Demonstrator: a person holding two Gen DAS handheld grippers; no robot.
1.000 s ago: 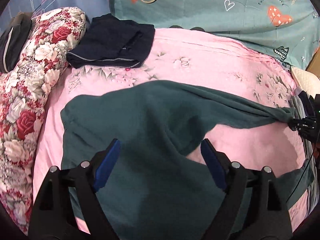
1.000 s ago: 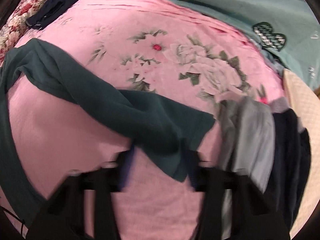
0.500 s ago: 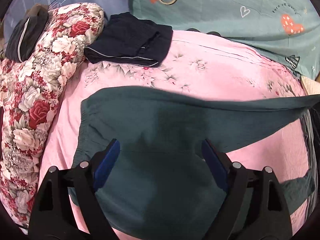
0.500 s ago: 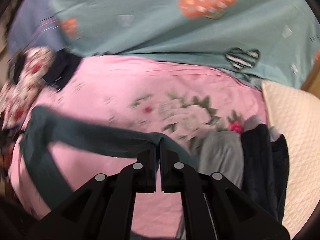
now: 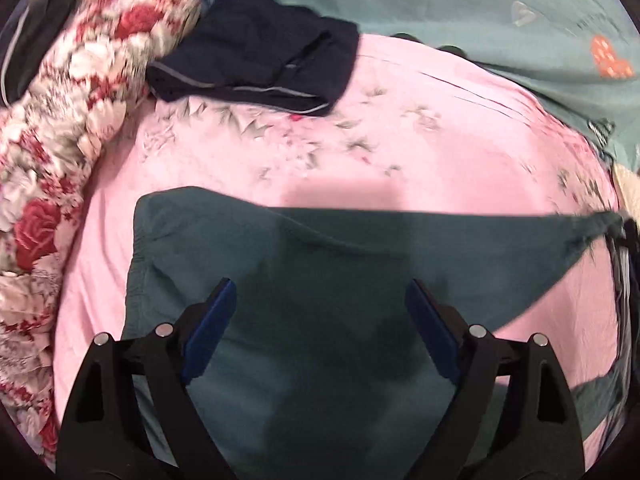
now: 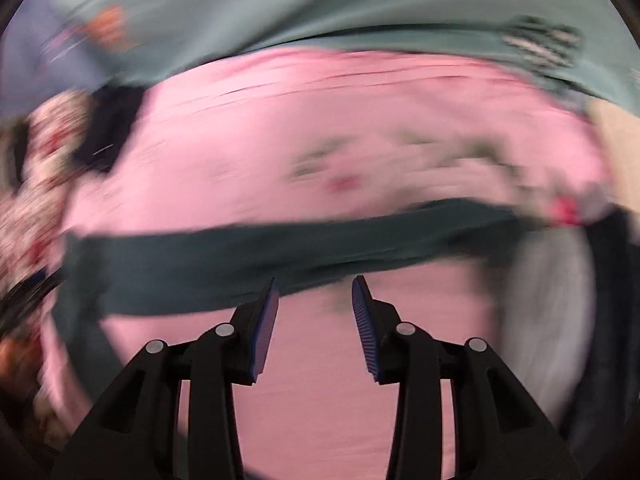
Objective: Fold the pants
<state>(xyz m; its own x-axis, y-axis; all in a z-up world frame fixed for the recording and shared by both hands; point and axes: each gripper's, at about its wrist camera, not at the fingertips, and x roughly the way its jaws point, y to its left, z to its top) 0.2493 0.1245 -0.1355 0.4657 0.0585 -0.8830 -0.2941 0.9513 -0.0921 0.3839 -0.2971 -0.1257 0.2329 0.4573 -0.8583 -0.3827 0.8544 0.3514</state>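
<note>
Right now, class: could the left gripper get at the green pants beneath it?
Probably yes. The left gripper is open directly above the green pants, with nothing between them.

No readable text in either view.
The teal printed bedsheet (image 5: 500, 12) bears small lettering, too blurred to make out.

The left gripper (image 5: 318, 306) is showing two black plastic arms with triangular cut-outs, round silver screws at the joints and blue pads (image 5: 210, 332) inside. The right gripper (image 6: 315, 304) is looking alike, its blue pads (image 6: 365, 330) ribbed.
</note>
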